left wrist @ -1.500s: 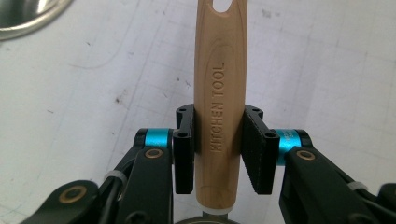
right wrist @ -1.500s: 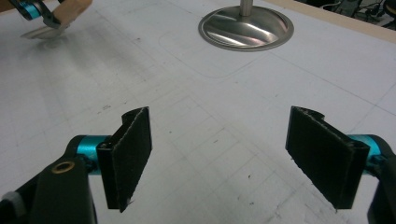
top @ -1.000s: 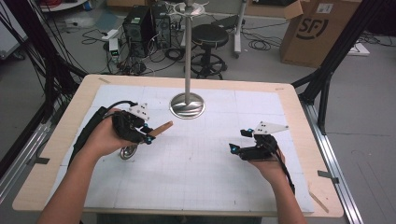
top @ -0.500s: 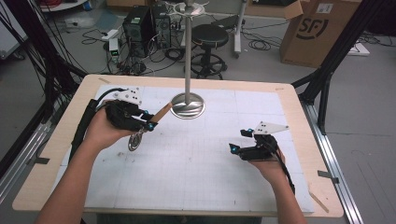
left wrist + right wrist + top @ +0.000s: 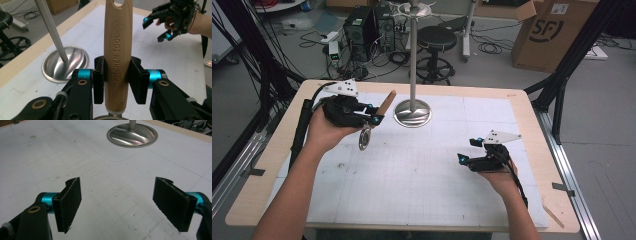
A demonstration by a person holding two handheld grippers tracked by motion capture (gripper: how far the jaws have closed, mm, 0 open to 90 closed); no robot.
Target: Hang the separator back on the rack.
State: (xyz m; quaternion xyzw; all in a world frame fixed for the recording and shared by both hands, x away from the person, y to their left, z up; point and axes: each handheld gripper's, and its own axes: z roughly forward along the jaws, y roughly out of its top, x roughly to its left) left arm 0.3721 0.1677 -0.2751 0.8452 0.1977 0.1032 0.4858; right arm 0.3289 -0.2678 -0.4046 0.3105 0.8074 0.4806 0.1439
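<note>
- Wooden handle [image 5: 117, 57] of a kitchen utensil is clamped between the jaws of the left gripper [image 5: 373, 116]; the left gripper view shows both black pads pressed flat against it, with "KITCHEN TOOL" stamped along the grain and a hanging hole at its far end.
- In the high view, the utensil [image 5: 377, 117] is held in the air above the bench's far-left part, handle tilted up toward the stand [image 5: 412, 60], with its metal head [image 5: 364, 140] dangling below the gripper.
- Steel pole and round base [image 5: 412, 113] stand near the middle of the bench's far edge, just beside the raised handle; a ring of hooks [image 5: 412, 7] tops the pole.
- Judging from this, the job looks like hanging the utensil on the stand: picking up seems done, while lifting to the hooks and threading the hole over one is left.
- Right gripper [image 5: 466, 151] rests low near the bench's right edge, released, holding nothing; in the right gripper view its jaws stand wide apart over bare gridded sheet [image 5: 82, 152].
- Left gripper view gives what the high view cannot: the lettering, the hanging hole, and how squarely the pads seat on the handle; it also catches the right gripper [image 5: 156, 27] farther off.
- High view alone gives the pole's full height and the hooks, so the climb left is read there.
- Right gripper view adds a close look at the base [image 5: 132, 134], but neither the utensil nor the pole's top.
</note>
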